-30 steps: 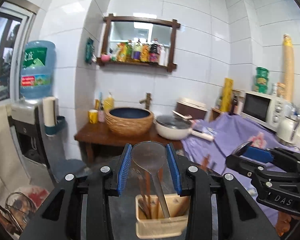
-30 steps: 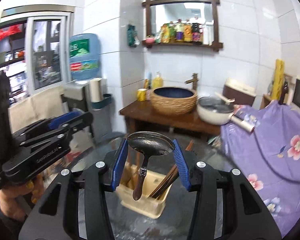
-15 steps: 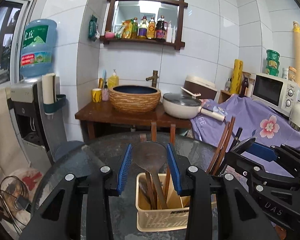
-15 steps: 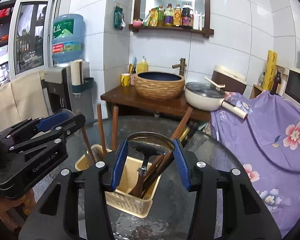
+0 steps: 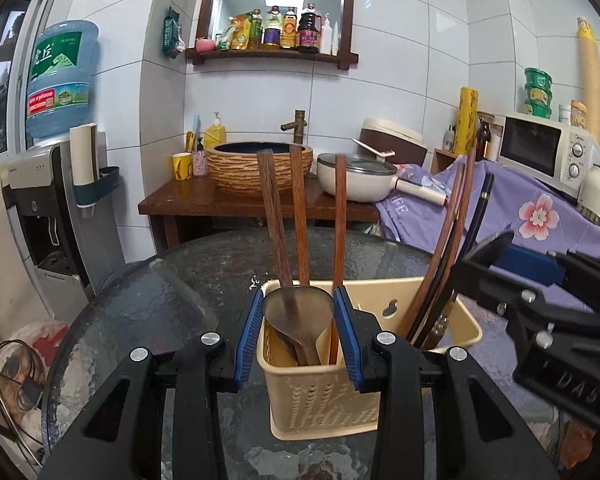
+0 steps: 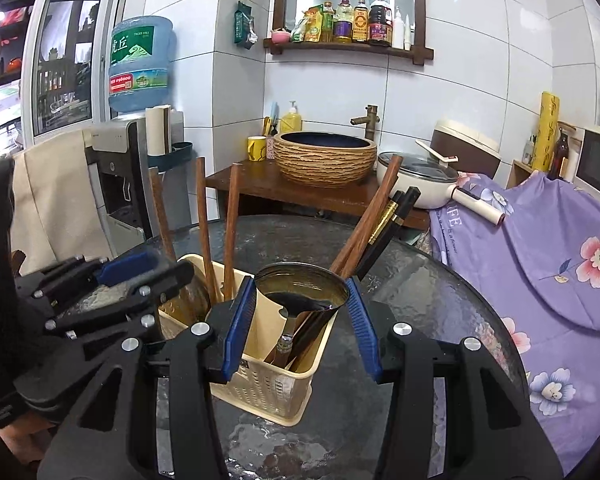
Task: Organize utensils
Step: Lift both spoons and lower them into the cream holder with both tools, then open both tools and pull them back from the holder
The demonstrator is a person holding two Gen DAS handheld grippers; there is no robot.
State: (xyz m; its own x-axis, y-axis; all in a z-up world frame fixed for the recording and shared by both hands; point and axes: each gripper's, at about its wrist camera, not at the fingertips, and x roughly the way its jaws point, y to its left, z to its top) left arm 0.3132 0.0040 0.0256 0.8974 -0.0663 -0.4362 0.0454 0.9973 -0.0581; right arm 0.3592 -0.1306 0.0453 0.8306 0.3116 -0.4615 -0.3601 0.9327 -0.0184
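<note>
Our left gripper [image 5: 298,334] clamps a dull metal spoon [image 5: 299,312] by its bowl, handle down inside the beige perforated plastic utensil basket [image 5: 324,400]. Our right gripper [image 6: 302,322] grips a dark steel ladle [image 6: 302,286] likewise over that basket's other compartment, beside leaning wooden chopsticks [image 6: 364,232].

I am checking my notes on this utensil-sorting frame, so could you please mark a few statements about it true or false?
1. The left gripper holds a metal spoon by its bowl. True.
2. The beige utensil caddy lies tipped on its side. False: it stands upright on the dark glass table.
3. The right gripper is empty. False: its jaws clamp a metal ladle.
4. Wooden chopsticks stand in the caddy. True.
5. The caddy sits on the purple floral cloth. False: it sits on the table.
</note>
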